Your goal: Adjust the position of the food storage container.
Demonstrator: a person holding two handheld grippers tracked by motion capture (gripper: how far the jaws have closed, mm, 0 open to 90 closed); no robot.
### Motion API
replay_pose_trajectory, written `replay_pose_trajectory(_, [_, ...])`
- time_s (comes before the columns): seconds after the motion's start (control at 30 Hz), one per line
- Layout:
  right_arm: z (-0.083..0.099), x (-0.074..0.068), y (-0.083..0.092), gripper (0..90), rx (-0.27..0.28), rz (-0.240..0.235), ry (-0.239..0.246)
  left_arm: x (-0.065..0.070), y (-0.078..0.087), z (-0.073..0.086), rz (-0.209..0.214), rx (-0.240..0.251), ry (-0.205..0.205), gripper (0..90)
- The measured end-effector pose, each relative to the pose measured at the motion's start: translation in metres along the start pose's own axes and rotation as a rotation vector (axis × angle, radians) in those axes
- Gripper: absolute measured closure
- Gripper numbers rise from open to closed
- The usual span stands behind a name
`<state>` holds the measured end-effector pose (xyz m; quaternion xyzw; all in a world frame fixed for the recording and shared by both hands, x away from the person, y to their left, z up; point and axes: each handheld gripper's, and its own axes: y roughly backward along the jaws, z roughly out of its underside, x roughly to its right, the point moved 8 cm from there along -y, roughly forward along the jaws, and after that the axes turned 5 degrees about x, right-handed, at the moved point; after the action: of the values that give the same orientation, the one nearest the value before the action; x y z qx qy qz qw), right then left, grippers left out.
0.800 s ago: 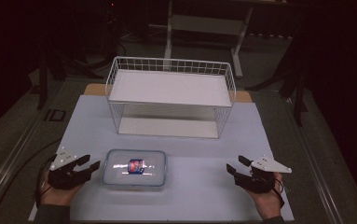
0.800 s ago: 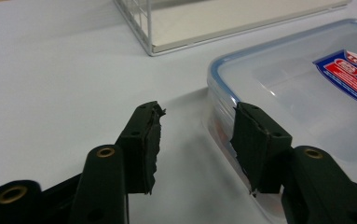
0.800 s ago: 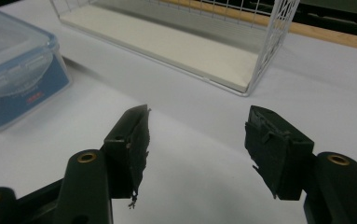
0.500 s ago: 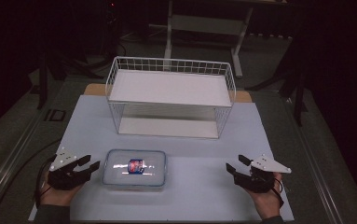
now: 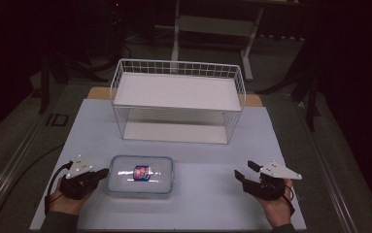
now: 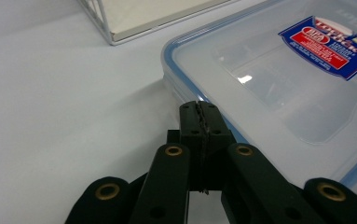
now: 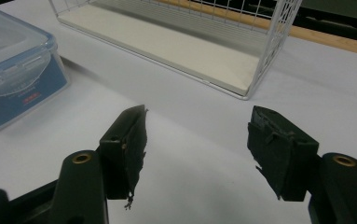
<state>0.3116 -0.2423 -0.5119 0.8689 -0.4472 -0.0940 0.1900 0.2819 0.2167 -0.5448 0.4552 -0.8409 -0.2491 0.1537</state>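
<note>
A clear plastic food box (image 5: pixel 140 175) with a blue-rimmed lid and a red-and-blue label lies flat at the front left of the white table. My left gripper (image 5: pixel 103 172) is shut, empty, its tips right at the box's left edge; in the left gripper view its closed tips (image 6: pixel 199 111) point at the blue rim of the food box (image 6: pixel 278 79). My right gripper (image 5: pixel 244 171) rests at the front right, open, with nothing between its jaws. The right gripper view shows my right gripper (image 7: pixel 197 135) over bare table, with the food box (image 7: pixel 15 70) far off to the left.
A white wire rack (image 5: pixel 177 99) with an upper shelf and a lower board stands at the middle back of the table (image 5: pixel 208 194). Its lower board and wire corner appear in the right gripper view (image 7: pixel 241 70). A wooden strip (image 5: pixel 254 100) edges the table behind the rack.
</note>
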Motion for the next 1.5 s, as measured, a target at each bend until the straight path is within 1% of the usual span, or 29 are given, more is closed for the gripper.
replay_pose_trajectory(0.07, [0.0, 0.0, 0.0, 36.9, 0.001, -0.003, 0.001, 0.0, 0.0, 0.002, 0.002, -0.009, 0.007, 89.9])
replay_pose_trajectory(0.17, [0.0, 0.0, 0.0, 36.8, 0.001, -0.005, 0.001, 0.001, 0.002, 0.007, 0.001, -0.037, 0.007, 89.9])
replay_pose_trajectory(0.3, [0.0, 0.0, 0.002, 36.8, 0.004, -0.004, -0.005, 0.003, 0.005, 0.009, 0.012, -0.053, 0.007, 90.0])
replay_pose_trajectory(0.4, [-0.001, 0.001, 0.002, 36.9, 0.006, -0.005, -0.005, 0.005, 0.007, 0.01, 0.01, -0.064, 0.0, 90.0])
replay_pose_trajectory(0.47, [-0.001, 0.0, 0.002, 36.9, 0.006, -0.006, -0.004, 0.005, 0.008, 0.011, 0.012, -0.066, 0.0, 90.0])
replay_pose_trajectory(0.5, [-0.001, 0.0, 0.002, 37.0, 0.004, -0.006, -0.002, 0.006, 0.009, 0.012, 0.021, -0.067, 0.006, 90.0])
replay_pose_trajectory(0.57, [0.0, 0.0, 0.002, 36.9, 0.003, -0.01, -0.001, 0.007, 0.009, 0.012, 0.02, -0.072, 0.007, 90.0])
replay_pose_trajectory(0.67, [0.0, -0.001, 0.001, 37.1, 0.001, -0.012, -0.001, 0.008, 0.009, 0.012, 0.023, -0.08, -0.006, 90.0])
replay_pose_trajectory(0.77, [0.0, -0.002, 0.0, 37.1, -0.002, -0.016, 0.002, 0.016, 0.006, 0.01, 0.045, -0.084, -0.031, 90.0])
replay_pose_trajectory(0.8, [0.0, -0.002, 0.0, 37.1, -0.002, -0.016, 0.002, 0.016, 0.006, 0.01, 0.045, -0.084, -0.031, 90.0])
replay_pose_trajectory(0.83, [0.0, -0.003, 0.0, 37.1, -0.004, -0.019, 0.005, 0.021, 0.004, 0.008, 0.059, -0.086, -0.037, 90.0])
replay_pose_trajectory(0.87, [0.0, -0.003, 0.0, 37.1, -0.004, -0.019, 0.005, 0.021, 0.004, 0.008, 0.059, -0.086, -0.037, 90.0])
replay_pose_trajectory(0.9, [0.0, -0.004, -0.001, 37.0, -0.004, -0.02, 0.007, 0.026, 0.0, 0.005, 0.078, -0.082, -0.033, 90.0])
replay_pose_trajectory(1.0, [0.0, -0.004, -0.001, 37.0, -0.004, -0.024, 0.008, 0.032, -0.008, 0.0, 0.095, -0.078, -0.031, 90.0])
replay_pose_trajectory(1.17, [0.0, -0.005, -0.003, 37.0, -0.006, -0.026, 0.005, 0.047, -0.022, -0.009, 0.116, -0.079, -0.058, 90.0])
replay_pose_trajectory(1.2, [0.0, -0.005, -0.003, 37.0, -0.006, -0.027, 0.005, 0.047, -0.022, -0.009, 0.116, -0.079, -0.058, 90.0])
replay_pose_trajectory(1.23, [0.0, -0.005, -0.003, 37.0, -0.006, -0.028, 0.006, 0.051, -0.026, -0.011, 0.129, -0.076, -0.056, 90.0])
replay_pose_trajectory(1.27, [0.0, -0.005, -0.004, 37.0, -0.009, -0.028, 0.006, 0.053, -0.028, -0.012, 0.136, -0.074, -0.054, 90.0])
replay_pose_trajectory(1.43, [0.0, -0.007, -0.005, 36.9, -0.009, -0.035, 0.009, 0.062, -0.039, -0.018, 0.143, -0.071, -0.05, 90.0])
replay_pose_trajectory(1.5, [0.0, -0.008, -0.006, 36.8, -0.011, -0.037, 0.012, 0.065, -0.046, -0.019, 0.144, -0.084, -0.048, 90.0])
